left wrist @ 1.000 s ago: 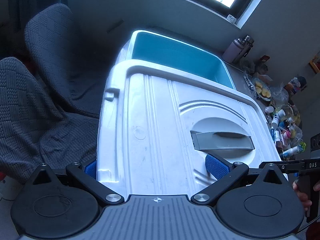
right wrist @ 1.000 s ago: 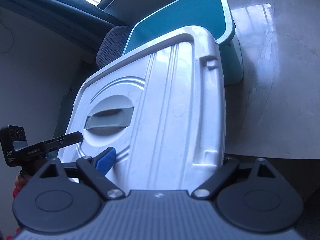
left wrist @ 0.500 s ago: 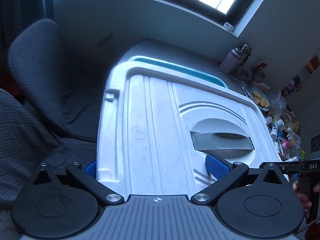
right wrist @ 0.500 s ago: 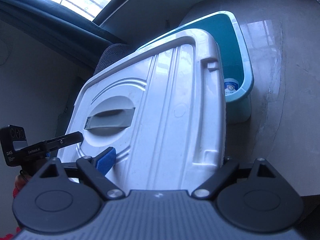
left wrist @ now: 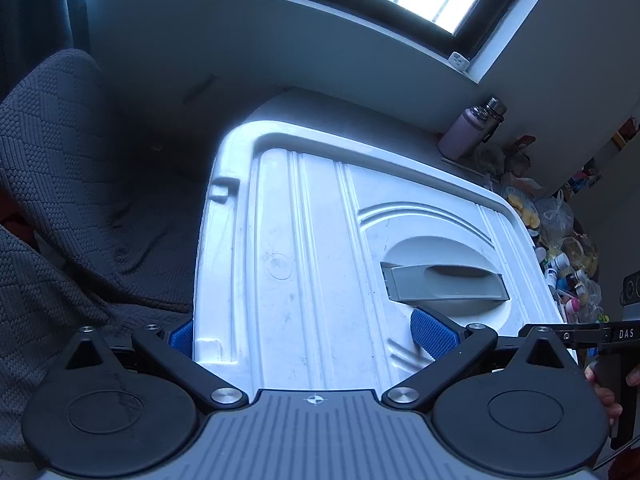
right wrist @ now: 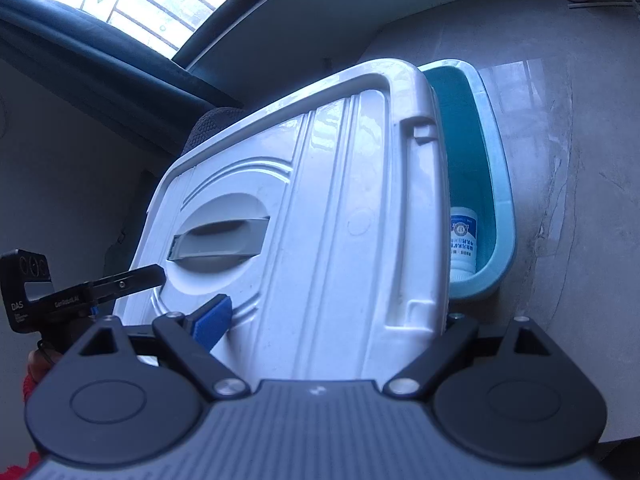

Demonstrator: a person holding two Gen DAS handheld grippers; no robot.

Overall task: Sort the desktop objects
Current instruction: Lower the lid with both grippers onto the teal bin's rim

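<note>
A white plastic lid with a grey handle fills both wrist views. My left gripper is shut on the lid's near edge, one blue pad on top and one at the left rim. My right gripper is shut on the same lid, its blue pad on the top face. In the right wrist view the lid hangs over a teal storage box. A white labelled bottle stands inside the box.
A grey marble tabletop lies to the right of the box. A dark knitted chair cover is on the left. A purple flask and a heap of small bottles and bags sit at the far right.
The lid has moved forward over the teal box; in the left wrist view the box's opening is now hidden. In the right wrist view the bottle inside has come into sight.
</note>
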